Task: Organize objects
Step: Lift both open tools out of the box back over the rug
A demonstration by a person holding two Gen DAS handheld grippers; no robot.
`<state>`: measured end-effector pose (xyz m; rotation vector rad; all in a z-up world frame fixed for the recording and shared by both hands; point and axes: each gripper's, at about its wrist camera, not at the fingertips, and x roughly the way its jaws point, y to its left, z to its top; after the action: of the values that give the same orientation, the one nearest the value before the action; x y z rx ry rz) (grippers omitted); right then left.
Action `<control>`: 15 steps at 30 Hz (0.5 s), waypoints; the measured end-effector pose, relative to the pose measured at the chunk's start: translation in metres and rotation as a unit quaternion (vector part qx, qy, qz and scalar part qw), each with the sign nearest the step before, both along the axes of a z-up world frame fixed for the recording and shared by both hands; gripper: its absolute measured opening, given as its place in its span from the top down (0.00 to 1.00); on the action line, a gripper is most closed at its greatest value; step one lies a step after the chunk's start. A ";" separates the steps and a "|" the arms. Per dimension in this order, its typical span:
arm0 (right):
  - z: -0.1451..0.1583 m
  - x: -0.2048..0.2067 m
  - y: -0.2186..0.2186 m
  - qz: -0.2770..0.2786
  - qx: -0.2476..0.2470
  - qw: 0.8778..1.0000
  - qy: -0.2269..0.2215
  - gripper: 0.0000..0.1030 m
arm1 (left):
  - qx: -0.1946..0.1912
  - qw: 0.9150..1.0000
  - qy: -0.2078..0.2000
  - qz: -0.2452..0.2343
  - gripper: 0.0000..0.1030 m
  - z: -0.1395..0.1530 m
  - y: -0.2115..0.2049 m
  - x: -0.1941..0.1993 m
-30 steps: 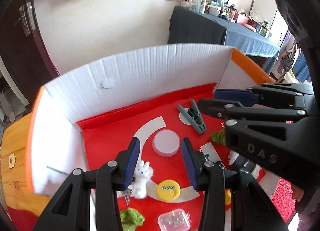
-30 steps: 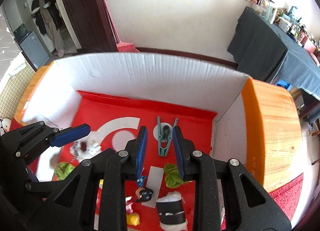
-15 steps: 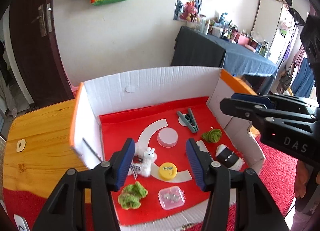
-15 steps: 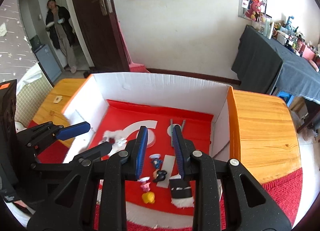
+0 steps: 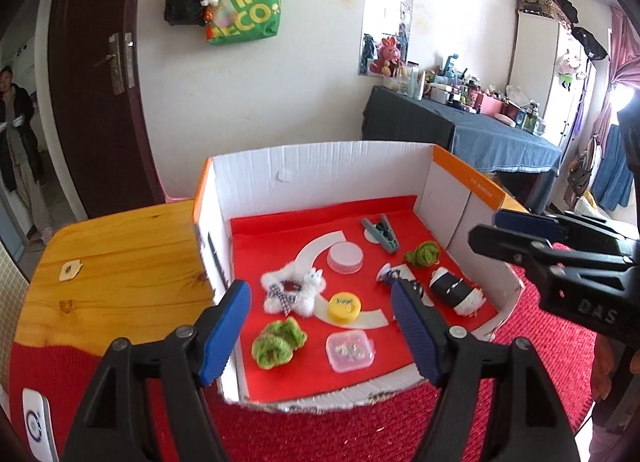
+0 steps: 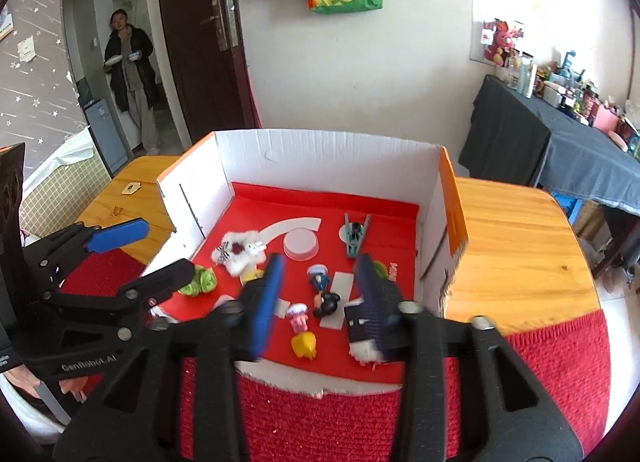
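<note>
I have the left gripper in the lower middle of its view, jaws spread and just opened wider, nothing between the pads; it hangs over the near edge of the cardboard box. The right gripper sits low in the centre of its view, jaws parted and just opened, gripping nothing, though small figurines on the box floor show through the gap. The box stands on a wooden table with a red cloth at the bottom of the frame. On the red lining, centre of the left view: a white disc, a yellow cap, a white plush scrunchie to its left, a green scrunchie lower left, a clear plastic case below the cap, a grey clip towards the upper right, a second green scrunchie and a black-and-white roll at the right.
</note>
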<state>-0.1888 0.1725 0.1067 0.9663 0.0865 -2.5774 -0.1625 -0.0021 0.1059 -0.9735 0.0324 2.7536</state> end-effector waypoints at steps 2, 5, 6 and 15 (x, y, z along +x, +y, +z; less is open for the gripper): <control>-0.007 0.007 0.003 -0.003 -0.002 1.000 0.014 0.43 | 0.002 1.000 0.005 0.007 0.28 -0.008 -0.002 0.005; -0.021 0.012 0.007 -0.017 0.002 0.999 0.031 0.43 | -0.003 1.000 0.019 0.019 0.27 -0.015 -0.002 0.010; -0.027 0.012 0.009 -0.022 -0.002 0.999 0.032 0.43 | -0.006 0.999 0.026 0.024 0.25 -0.017 -0.002 0.011; -0.061 0.010 0.015 -0.039 -0.006 0.998 0.046 0.40 | -0.014 0.998 0.046 0.037 0.17 -0.039 0.004 0.011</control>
<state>-0.1793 0.1877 0.0460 0.8618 0.0581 -2.6907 -0.1514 0.0017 0.0672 -0.8703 0.0511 2.8716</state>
